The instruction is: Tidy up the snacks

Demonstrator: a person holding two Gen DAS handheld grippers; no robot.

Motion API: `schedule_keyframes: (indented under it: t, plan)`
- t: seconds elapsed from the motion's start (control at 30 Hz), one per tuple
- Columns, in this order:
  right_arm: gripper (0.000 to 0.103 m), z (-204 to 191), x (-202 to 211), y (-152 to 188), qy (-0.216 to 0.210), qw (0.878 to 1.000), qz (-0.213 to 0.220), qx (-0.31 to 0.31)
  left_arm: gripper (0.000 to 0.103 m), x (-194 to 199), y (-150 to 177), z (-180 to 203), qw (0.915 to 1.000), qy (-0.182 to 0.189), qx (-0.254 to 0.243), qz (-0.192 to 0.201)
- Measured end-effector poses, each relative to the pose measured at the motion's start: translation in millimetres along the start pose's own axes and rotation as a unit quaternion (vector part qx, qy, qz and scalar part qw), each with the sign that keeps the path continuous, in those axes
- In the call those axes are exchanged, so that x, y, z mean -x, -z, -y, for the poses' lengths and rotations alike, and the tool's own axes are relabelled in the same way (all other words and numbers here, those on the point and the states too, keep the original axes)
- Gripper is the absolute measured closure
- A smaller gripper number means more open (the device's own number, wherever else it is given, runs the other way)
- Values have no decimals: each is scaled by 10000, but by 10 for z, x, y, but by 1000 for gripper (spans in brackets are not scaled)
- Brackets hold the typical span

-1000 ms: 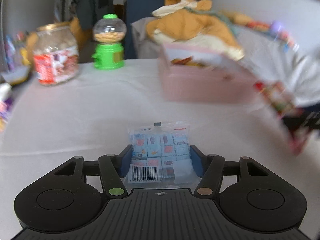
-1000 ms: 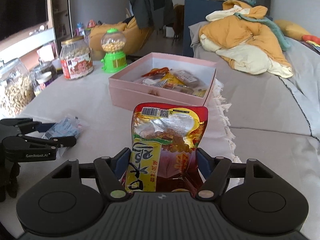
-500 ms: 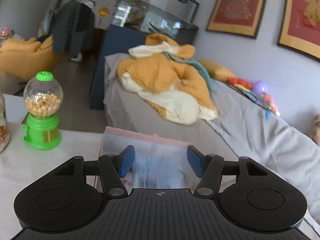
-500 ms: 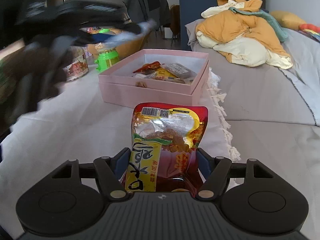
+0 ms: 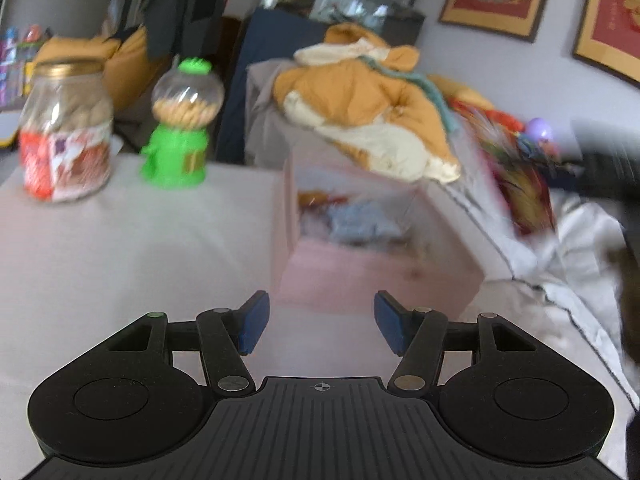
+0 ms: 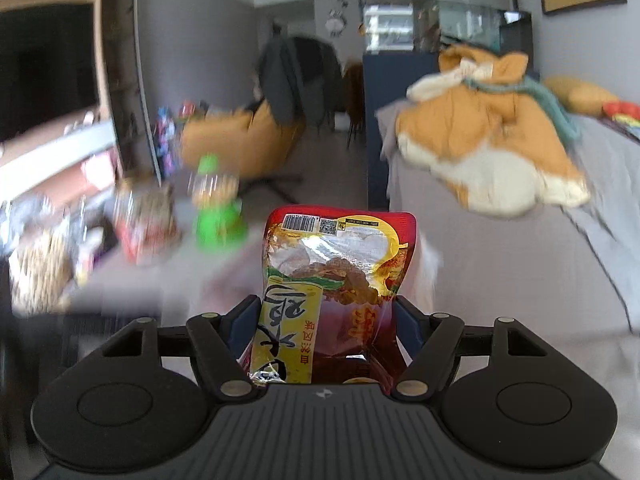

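Left gripper (image 5: pixel 318 322): jaws now spread and empty; the blue candy packet (image 5: pixel 360 222) carried a second ago is seen blurred inside the pink box (image 5: pixel 376 276) ahead. Right gripper (image 6: pixel 326 332): jaws pinching the red snack bag (image 6: pixel 340 276), presumably boxed next.

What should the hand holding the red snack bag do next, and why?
Probably carry the red snack bag over the pink box and let go. The right gripper is shut on it, other snacks lie in the box, and the left gripper is open and holds nothing.
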State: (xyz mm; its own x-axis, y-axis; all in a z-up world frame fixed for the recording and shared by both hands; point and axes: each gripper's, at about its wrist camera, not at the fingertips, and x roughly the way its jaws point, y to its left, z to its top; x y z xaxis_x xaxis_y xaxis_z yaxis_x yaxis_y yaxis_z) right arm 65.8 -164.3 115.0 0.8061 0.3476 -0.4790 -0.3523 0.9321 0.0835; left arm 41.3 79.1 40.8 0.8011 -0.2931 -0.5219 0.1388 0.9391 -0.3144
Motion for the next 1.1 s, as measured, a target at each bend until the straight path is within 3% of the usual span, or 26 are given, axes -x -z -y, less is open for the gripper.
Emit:
schedule_keyframes:
  t: [0.03, 0.13, 0.2, 0.27, 0.43, 0.53, 0.7, 0.8, 0.97, 1.1]
  plan:
    - [15, -2, -135, -198, -31, 9999, 19, -94, 39, 15, 34, -15, 10000, -71, -42, -44]
    - [14, -20, -584, -559, 183, 9993, -273, -175, 39, 121, 154, -60, 9990, -309, -309, -64]
    - [14, -84, -699, -561, 502, 9983, -276, -43, 39, 182, 262, -84, 9980, -454, -430, -128]
    - [14, -116, -695, -411, 541, 9979, -352, -51, 39, 227, 385, -100, 9973, -552, -432, -197]
    - [14, -215, -576, 255, 82, 9957, -836, -396, 39, 235, 666, 15, 9968, -569, -486, -272]
    - [14, -330, -552, 669, 276, 9933, -1075, -326, 39, 192, 732, 137, 9937, -853, -704, -196]
    - [12, -415, -569, 1206, 527, 9873, -1480, -254, 38, 96, 754, 231, 9913, -1003, -827, -187]
    - [0, -530, -522, 1332, 980, 9881, -1182, 127, 37, 35, 733, 260, 9900, -1121, -831, -185]
    - [0, -439, -554, 1306, 946, 9877, -1226, -217, 37, -4, 748, 356, 9854, -1331, -1037, -223]
    - [0, -437, -501, 1401, 941, 9914, -895, -175, 37, 0, 745, 344, 9856, -1322, -1028, -221]
